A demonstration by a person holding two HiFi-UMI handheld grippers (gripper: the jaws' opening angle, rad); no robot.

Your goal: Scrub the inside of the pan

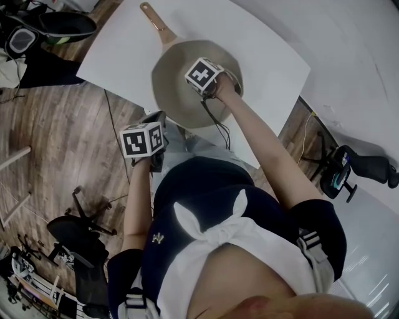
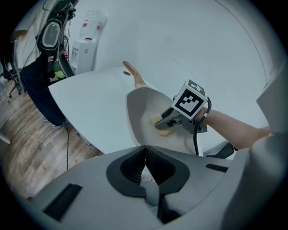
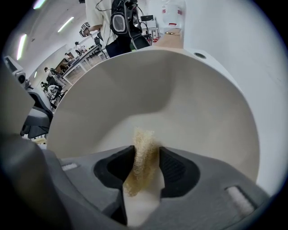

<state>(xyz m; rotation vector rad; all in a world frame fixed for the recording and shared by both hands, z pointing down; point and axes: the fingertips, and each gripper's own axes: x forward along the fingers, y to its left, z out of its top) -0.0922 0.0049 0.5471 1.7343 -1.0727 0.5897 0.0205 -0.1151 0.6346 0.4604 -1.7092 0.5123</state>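
A beige pan (image 1: 181,99) with a wooden handle (image 1: 153,17) lies on the white table (image 1: 124,50). My right gripper (image 3: 146,157) reaches down into the pan (image 3: 180,99). A yellowish mesh scrubber (image 3: 143,157) stands between its jaws, uncompressed, with a gap beside its lower right, so the gripper is open. From the left gripper view, that scrubber (image 2: 160,125) rests on the pan's floor (image 2: 144,108) under the right gripper (image 2: 163,127). My left gripper (image 2: 145,150) hangs off the table's near edge, shut and empty, beside the person's waist (image 1: 153,134).
The pan sits near the table's front edge (image 1: 187,134). A black cable (image 1: 115,118) runs over the wood floor under the table. Office chairs stand at lower left (image 1: 81,230) and at right (image 1: 349,168). Dark bags (image 1: 56,25) are piled at top left.
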